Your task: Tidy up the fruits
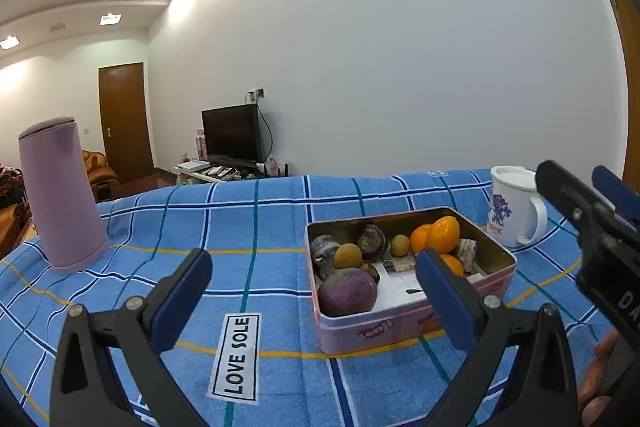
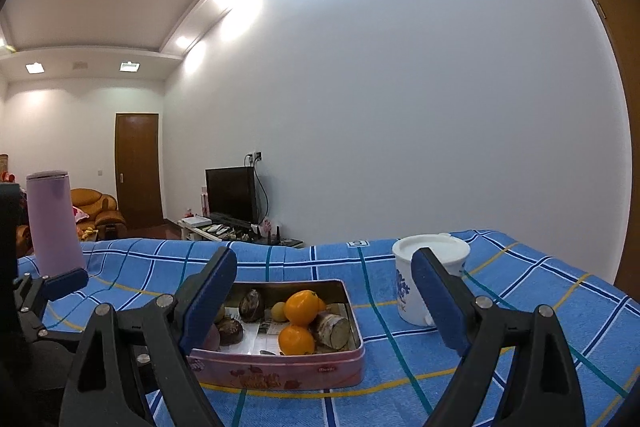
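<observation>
Left wrist: tin point(image 1: 412, 325) between spread jaws.

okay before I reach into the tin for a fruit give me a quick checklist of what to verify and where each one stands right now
1. Left gripper open and empty: ok.
2. Right gripper open and empty: ok.
3. Tin uncovered, fruit reachable: ok.
4. Top orange free of neighbours: not ok, it leans on other pieces.
5. Mug apart from the tin: ok.
6. A place to sort fruit into: cannot tell, none visible.
</observation>
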The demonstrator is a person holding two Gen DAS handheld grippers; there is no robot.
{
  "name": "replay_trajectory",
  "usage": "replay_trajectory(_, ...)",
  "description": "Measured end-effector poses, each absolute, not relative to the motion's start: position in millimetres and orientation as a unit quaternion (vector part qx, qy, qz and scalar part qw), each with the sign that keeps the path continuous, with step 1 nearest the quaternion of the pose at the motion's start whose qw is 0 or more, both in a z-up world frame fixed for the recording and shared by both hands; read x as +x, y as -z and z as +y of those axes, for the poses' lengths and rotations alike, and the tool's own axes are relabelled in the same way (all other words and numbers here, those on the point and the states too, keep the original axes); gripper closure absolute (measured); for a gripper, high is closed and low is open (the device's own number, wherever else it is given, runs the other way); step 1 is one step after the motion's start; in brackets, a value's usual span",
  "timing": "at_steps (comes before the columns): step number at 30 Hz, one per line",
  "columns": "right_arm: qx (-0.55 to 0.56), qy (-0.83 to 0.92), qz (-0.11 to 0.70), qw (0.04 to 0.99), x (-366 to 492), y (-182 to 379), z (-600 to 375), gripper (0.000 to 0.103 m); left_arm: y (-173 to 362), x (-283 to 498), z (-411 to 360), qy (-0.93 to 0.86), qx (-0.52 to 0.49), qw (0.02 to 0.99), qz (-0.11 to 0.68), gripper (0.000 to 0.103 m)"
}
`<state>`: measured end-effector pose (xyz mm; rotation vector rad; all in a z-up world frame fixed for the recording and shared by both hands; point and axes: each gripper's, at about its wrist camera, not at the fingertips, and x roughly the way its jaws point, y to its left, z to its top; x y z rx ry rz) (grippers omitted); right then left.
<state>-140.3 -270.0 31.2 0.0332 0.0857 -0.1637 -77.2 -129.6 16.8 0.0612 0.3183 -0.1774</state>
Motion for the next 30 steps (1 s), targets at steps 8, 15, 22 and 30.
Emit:
replay_trajectory(8, 0.015, 0.081, 0.044, 0.996, -139.8, -29.4, -270.0, 0.013, -17.1, -77.6, -127.9, 0.083, 0.03, 0.983, 0.16, 0.0)
replay_trajectory(15, 0.013, 0.082, 0.045, 0.996, -139.8, -29.6, -269.2, 0.013, -17.2, -76.6, -129.2, 0.078, 0.033, 0.983, 0.162, 0.0)
replay_trajectory(22, 0.013, 0.083, 0.045, 0.995, -139.7, -29.9, -269.2, 0.013, -16.7, -75.5, -129.9, 0.08, 0.033, 0.982, 0.166, 0.0)
replay_trajectory(30, 0.012, 0.083, 0.045, 0.995, -140.1, -29.9, -269.4, 0.013, -15.0, -73.0, -128.5, 0.074, 0.03, 0.982, 0.171, 0.0)
